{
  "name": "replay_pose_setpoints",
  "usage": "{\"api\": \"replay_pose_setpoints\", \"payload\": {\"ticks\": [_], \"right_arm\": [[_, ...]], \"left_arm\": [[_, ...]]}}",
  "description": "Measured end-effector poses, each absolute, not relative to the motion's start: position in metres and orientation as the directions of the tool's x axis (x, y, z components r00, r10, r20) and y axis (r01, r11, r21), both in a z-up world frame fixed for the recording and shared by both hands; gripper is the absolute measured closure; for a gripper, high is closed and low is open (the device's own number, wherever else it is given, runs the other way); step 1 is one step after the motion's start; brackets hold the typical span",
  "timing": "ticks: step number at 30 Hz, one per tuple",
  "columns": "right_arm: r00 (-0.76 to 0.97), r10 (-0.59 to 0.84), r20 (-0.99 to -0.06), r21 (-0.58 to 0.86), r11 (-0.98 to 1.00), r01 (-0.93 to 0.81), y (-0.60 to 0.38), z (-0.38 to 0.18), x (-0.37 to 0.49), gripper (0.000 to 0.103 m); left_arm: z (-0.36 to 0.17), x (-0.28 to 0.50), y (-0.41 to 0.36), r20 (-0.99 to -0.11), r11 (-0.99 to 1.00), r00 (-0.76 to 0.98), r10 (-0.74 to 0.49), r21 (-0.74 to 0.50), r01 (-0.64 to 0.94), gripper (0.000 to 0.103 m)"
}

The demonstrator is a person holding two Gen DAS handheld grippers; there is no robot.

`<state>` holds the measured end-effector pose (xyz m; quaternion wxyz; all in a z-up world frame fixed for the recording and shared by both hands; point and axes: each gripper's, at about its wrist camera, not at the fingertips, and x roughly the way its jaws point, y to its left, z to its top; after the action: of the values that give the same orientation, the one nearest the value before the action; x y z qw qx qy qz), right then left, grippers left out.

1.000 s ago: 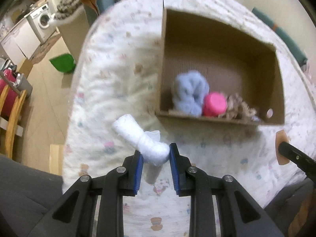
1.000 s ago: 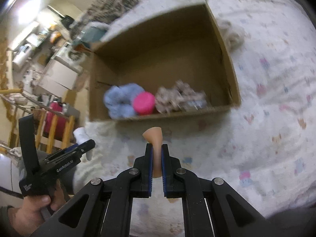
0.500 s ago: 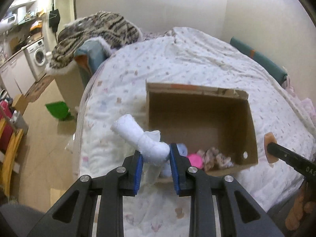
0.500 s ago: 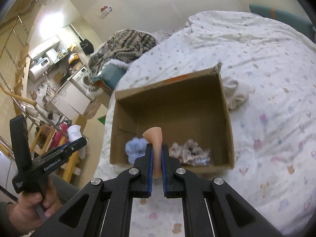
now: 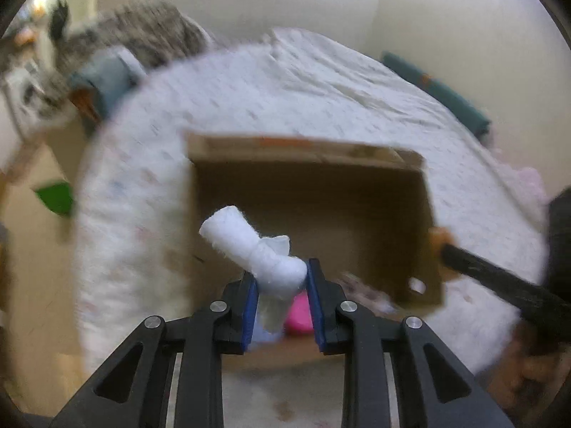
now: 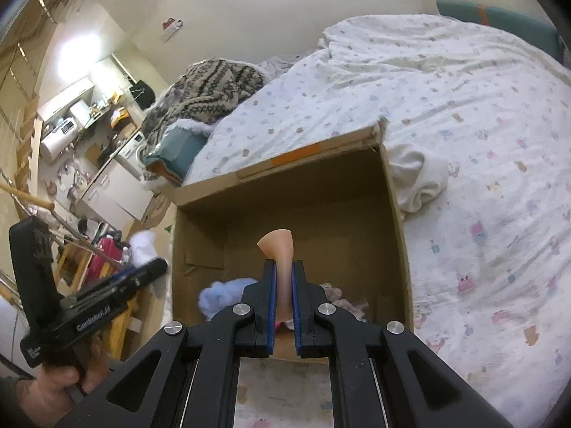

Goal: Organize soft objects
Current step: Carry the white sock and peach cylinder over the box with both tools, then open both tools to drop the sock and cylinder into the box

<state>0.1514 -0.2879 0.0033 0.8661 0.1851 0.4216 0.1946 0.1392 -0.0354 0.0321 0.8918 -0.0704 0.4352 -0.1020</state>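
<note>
Left gripper (image 5: 280, 281): lower centre of the left wrist view, black arms with blue pads, angled down toward the box; jaws narrowed and pressed on the white rolled fluffy cloth (image 5: 257, 253).
White rolled fluffy cloth: pinched at its right end, free end sticking up and left, in front of the box opening.
Left gripper from the other side (image 6: 142, 274): lower left of the right wrist view, black pistol-style handle gripped by a hand (image 6: 53, 388) at the bottom left corner, fingers wrapped round the grip.
Right gripper (image 6: 283, 285): lower centre of the right wrist view, tilted downward over the near wall of the box; jaws nearly together, clamped on the peach-coloured flared soft piece (image 6: 280, 249).
Peach-coloured flared soft piece: upright between the pads, wide end uppermost, above the box interior.
Open brown cardboard box (image 6: 396, 214): centre of both views, resting on the white patterned bedspread (image 6: 481, 125); orange tape strip on its far rim.
Box contents: light blue fluffy bundle (image 6: 221, 292) at the near left, bright pink soft object (image 5: 299, 315) just behind the left gripper's pads, mottled pale fabric (image 6: 342, 297) to the right.
Cream crumpled cloth (image 6: 417, 178): on the bedspread, touching the box's right outer wall.
Writing: white lettering on the left gripper's side, blurred, not readable with certainty.
Left wrist view: heavily motion-blurred.
</note>
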Motion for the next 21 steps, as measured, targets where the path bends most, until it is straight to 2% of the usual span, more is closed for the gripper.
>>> {"api": "replay_pose_setpoints", "payload": {"ticks": [1,4,9,17,21], "right_arm": [[0.554,0.494,-0.67,0.502,0.851,-0.153,-0.29,-0.004,0.153,0.094],[0.524,0.477,-0.706,0.496,0.861,-0.115,-0.289,-0.017,0.156,0.094],[0.474,0.449,-0.758,0.448,0.886,-0.121,-0.274,-0.03,0.158,0.094],[0.446,0.413,-0.794,0.389,0.909,-0.149,-0.262,-0.038,0.157,0.093],[0.435,0.409,-0.803,0.379,0.912,-0.157,-0.257,-0.04,0.157,0.093]], "left_arm": [[0.028,0.138,-0.035,-0.757,0.966,0.601,-0.257,-0.227,0.127,0.08],[0.021,0.135,-0.04,-0.754,0.986,0.635,-0.168,-0.122,0.117,0.08],[0.014,0.138,-0.048,-0.758,0.984,0.629,-0.175,-0.116,0.134,0.079],[-0.002,0.14,-0.06,-0.777,0.992,0.625,-0.077,0.004,0.127,0.079],[-0.003,0.138,-0.064,-0.77,0.989,0.634,-0.076,0.022,0.145,0.079]]}}
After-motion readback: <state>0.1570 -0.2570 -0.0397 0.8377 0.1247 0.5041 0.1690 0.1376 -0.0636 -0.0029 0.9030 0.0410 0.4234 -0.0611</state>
